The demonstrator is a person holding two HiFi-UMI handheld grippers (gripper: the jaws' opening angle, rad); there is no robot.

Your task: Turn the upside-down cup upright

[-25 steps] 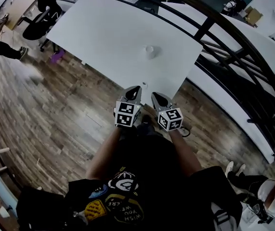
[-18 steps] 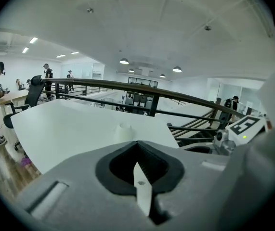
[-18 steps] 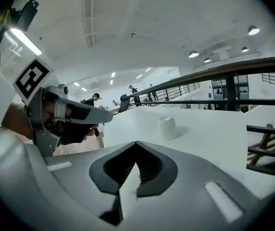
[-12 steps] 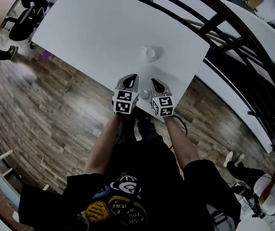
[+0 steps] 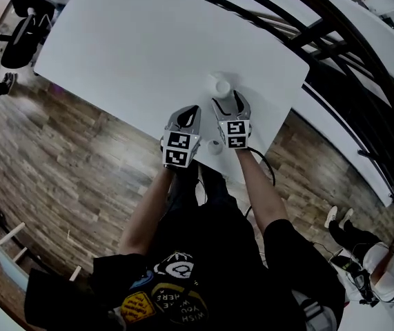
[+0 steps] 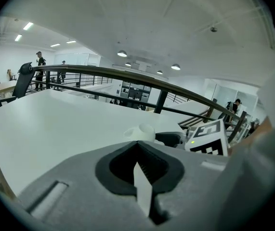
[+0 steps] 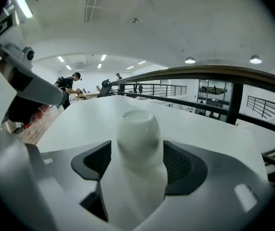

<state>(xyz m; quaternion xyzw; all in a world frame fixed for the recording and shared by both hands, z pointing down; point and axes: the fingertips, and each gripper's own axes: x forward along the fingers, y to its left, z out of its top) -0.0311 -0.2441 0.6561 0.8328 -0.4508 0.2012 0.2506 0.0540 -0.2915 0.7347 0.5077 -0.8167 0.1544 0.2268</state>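
1. Cup (image 5: 221, 87): small, glossy white, with rounded sides. It stands mouth down on the white table (image 5: 134, 54), its flat base ring on top. It sits towards the near edge of the table, on the side where the black railing (image 5: 335, 54) passes.
2. From the head view, both forearms reach forward from the body, side by side. The marker cubes on the grippers face up towards the camera. The right forearm (image 5: 255, 185) reaches further than the left one, and both grippers tilt down towards the tabletop.
3. The right gripper (image 5: 229, 101) is at the cup. Its jaws have just been opening and now stand wide. The right gripper view shows the cup between the two dark ribbed pads (image 7: 178, 162), close to each side. The cup is upright on its rim, and no squeeze on it is visible.
4. The left gripper (image 5: 191, 110) is over the table's near edge, just beside the right one and behind the cup. Its jaws are pressed together with nothing between them. Its own view shows the cup ahead and slightly right.
5. Wooden floor (image 5: 79, 157) lies below the table edge.
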